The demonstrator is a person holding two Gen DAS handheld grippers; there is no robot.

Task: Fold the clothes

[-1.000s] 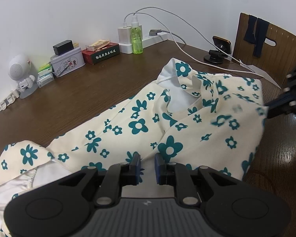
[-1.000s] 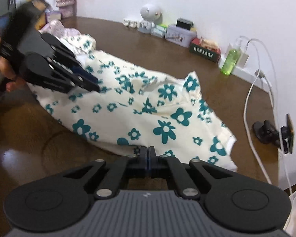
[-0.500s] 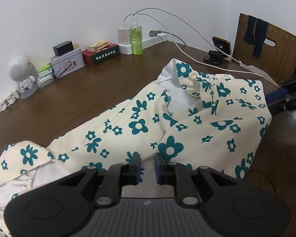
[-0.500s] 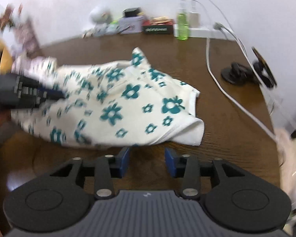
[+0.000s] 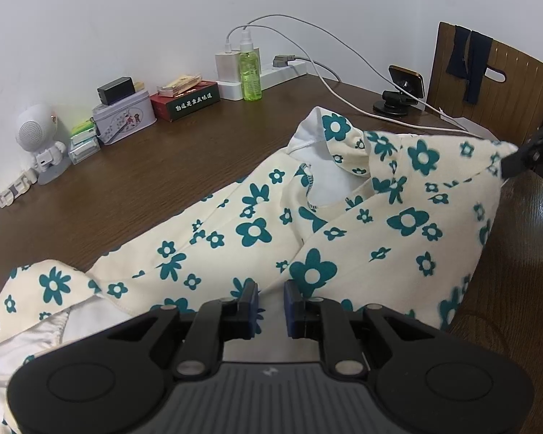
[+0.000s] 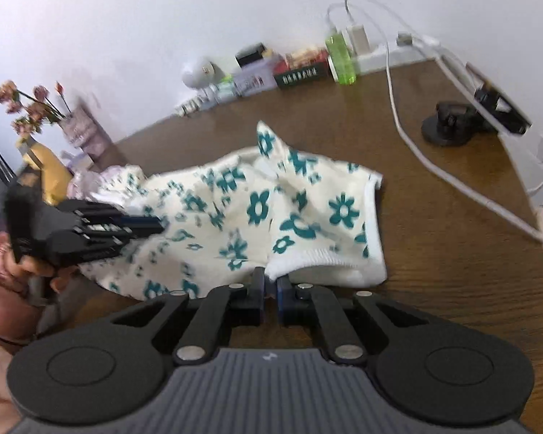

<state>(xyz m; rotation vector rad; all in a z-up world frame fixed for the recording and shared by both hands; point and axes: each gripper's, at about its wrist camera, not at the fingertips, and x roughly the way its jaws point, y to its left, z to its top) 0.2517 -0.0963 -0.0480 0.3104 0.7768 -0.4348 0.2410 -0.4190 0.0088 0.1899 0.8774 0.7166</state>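
A cream garment with teal flowers point(image 5: 344, 217) lies spread and partly folded on the brown table point(image 5: 144, 181). My left gripper point(image 5: 271, 302) sits low at the garment's near edge, its fingers pinched on a fold of the cloth. In the right wrist view the left gripper point(image 6: 152, 224) grips the garment's point(image 6: 257, 209) left side, held by a person's hand point(image 6: 3, 271). My right gripper point(image 6: 270, 284) is shut on the white ribbed hem point(image 6: 322, 256). From the left wrist view, the right gripper point(image 5: 514, 164) holds that corner slightly raised.
Along the wall stand a green bottle point(image 5: 249, 76), a power strip with chargers point(image 5: 235, 72), boxes and a tin point(image 5: 123, 115), and a small white robot figure point(image 5: 40, 141). White cables point(image 6: 409, 141) and a phone stand point(image 6: 452, 126) lie at the right. A chair point(image 5: 488, 83) stands beyond.
The right gripper let go of the garment and opened half a second ago, then came back and shut on the white hem, lifting that corner. The left gripper stayed put.
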